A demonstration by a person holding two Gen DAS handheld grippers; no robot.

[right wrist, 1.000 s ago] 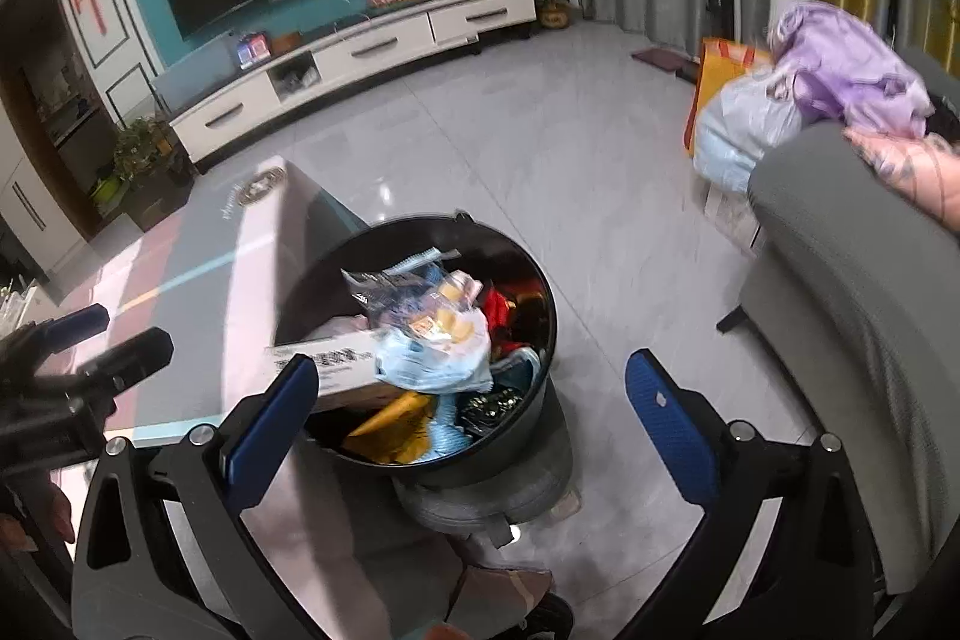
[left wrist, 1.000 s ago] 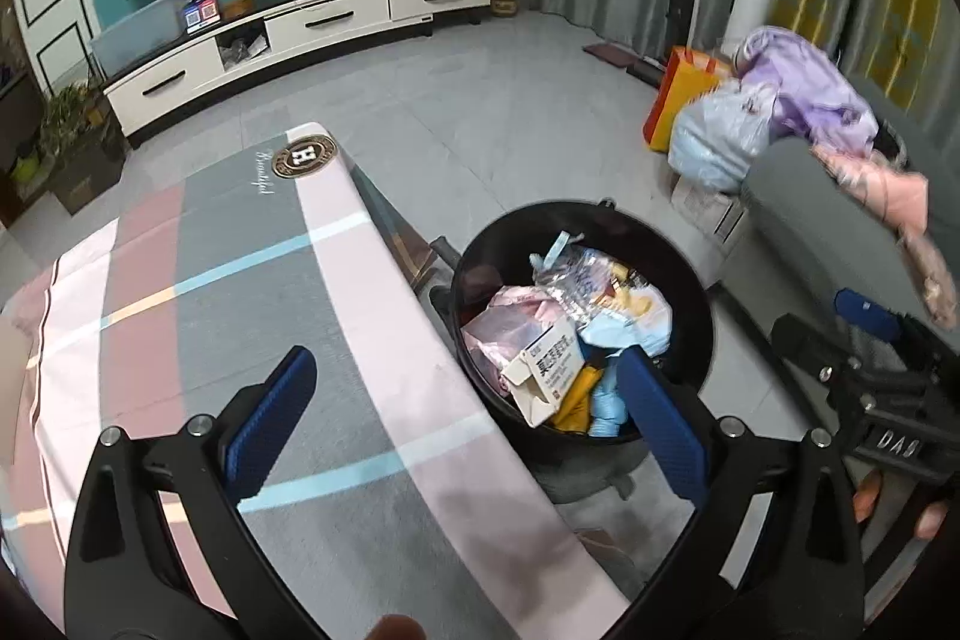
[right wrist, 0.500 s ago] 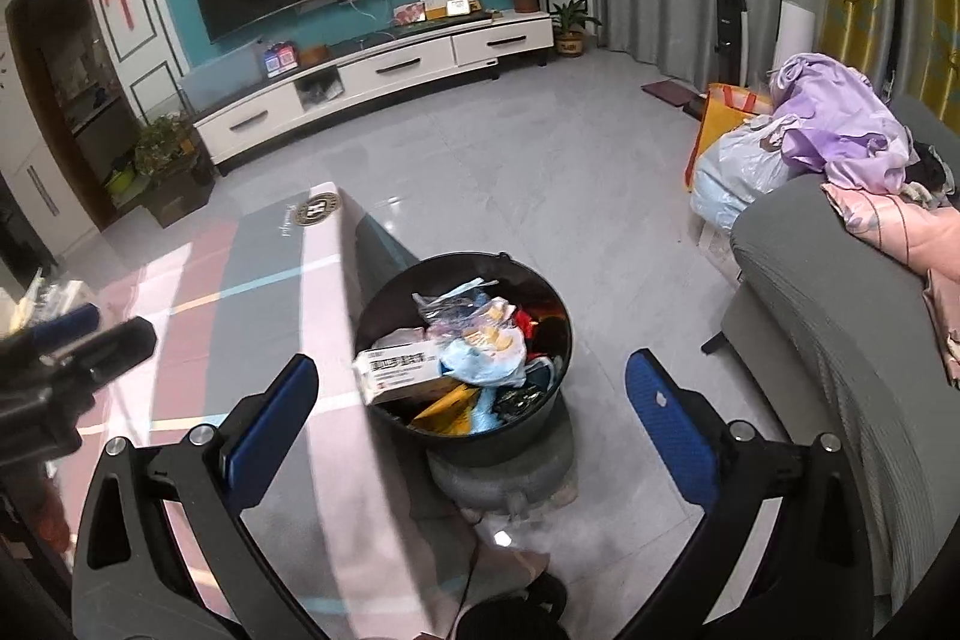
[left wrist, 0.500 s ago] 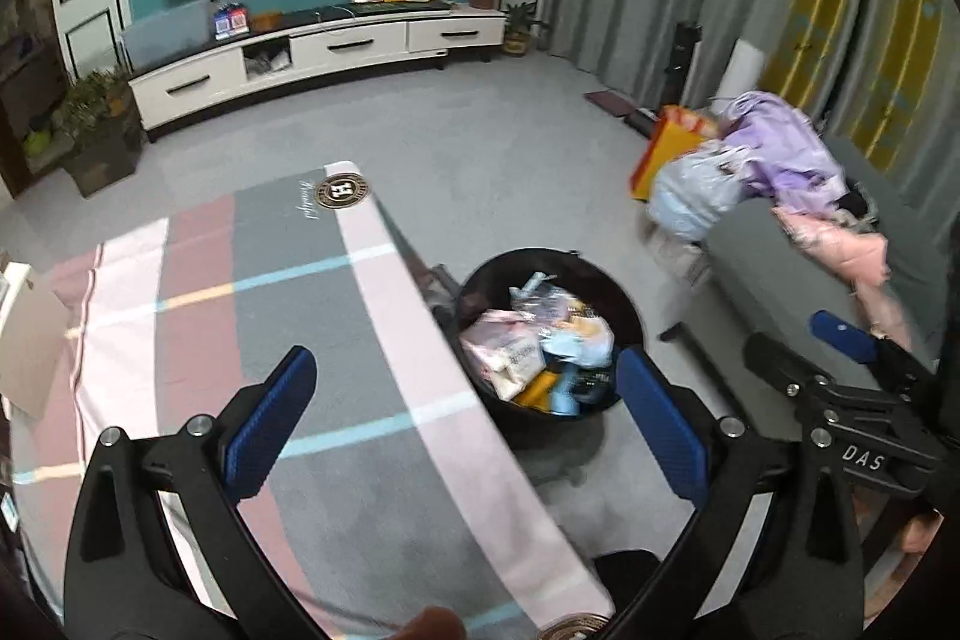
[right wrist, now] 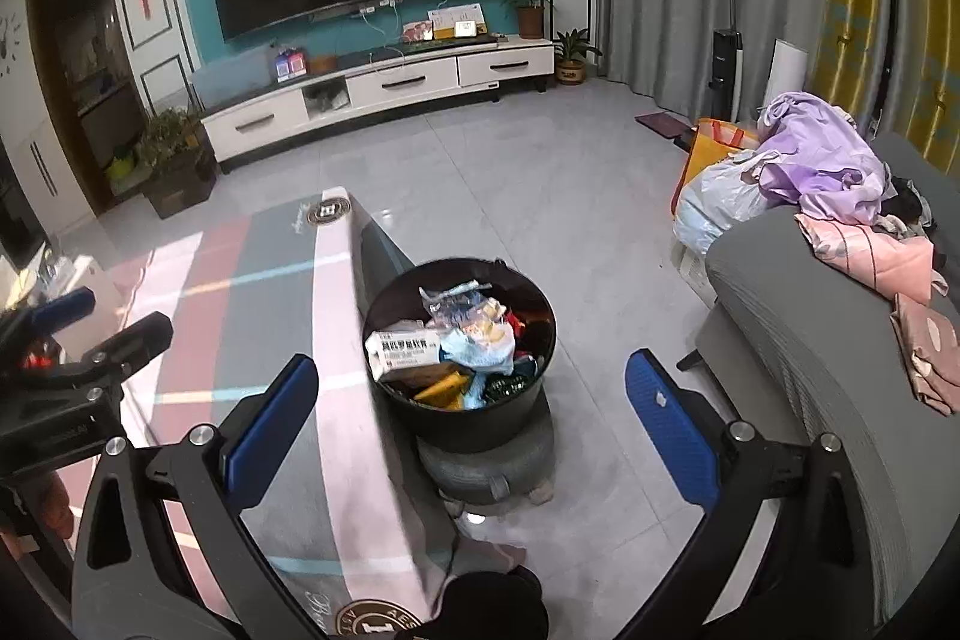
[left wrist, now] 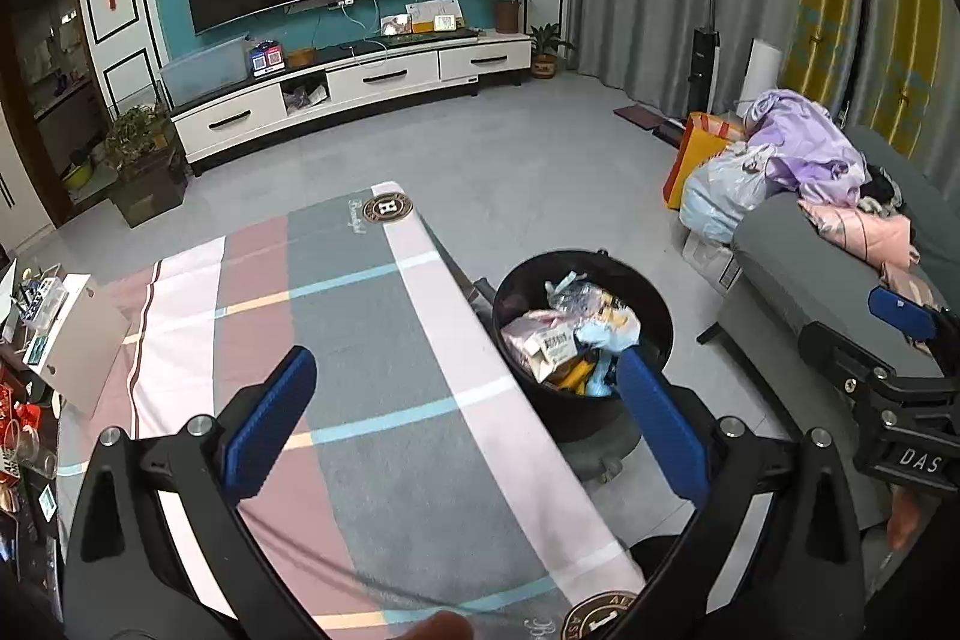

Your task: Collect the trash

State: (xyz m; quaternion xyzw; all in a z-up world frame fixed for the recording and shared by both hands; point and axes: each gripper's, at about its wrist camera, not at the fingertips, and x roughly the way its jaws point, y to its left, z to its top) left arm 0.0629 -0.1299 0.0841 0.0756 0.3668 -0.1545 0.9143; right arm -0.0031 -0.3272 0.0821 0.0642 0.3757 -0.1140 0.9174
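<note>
Left wrist view put the left gripper [left wrist: 462,424] nearest, its blue fingers spread wide with nothing between them, held above a table [left wrist: 360,340] covered in a striped cloth. The stretch of cloth under it showed no litter, though clutter sat along the table's far left edge. In the right wrist view the right gripper [right wrist: 471,421] was likewise spread and empty, hanging over the floor beside the table. Just past both, a black bin [right wrist: 459,346] stood on the floor against the table's edge, already heaped with wrappers, a white box [right wrist: 402,347] and crumpled plastic. Judging from that, most of the collecting looked done. Further off, bags [right wrist: 720,196] and clothes lay piled by the sofa [right wrist: 810,340]; whether any of it was trash could not be told.
</note>
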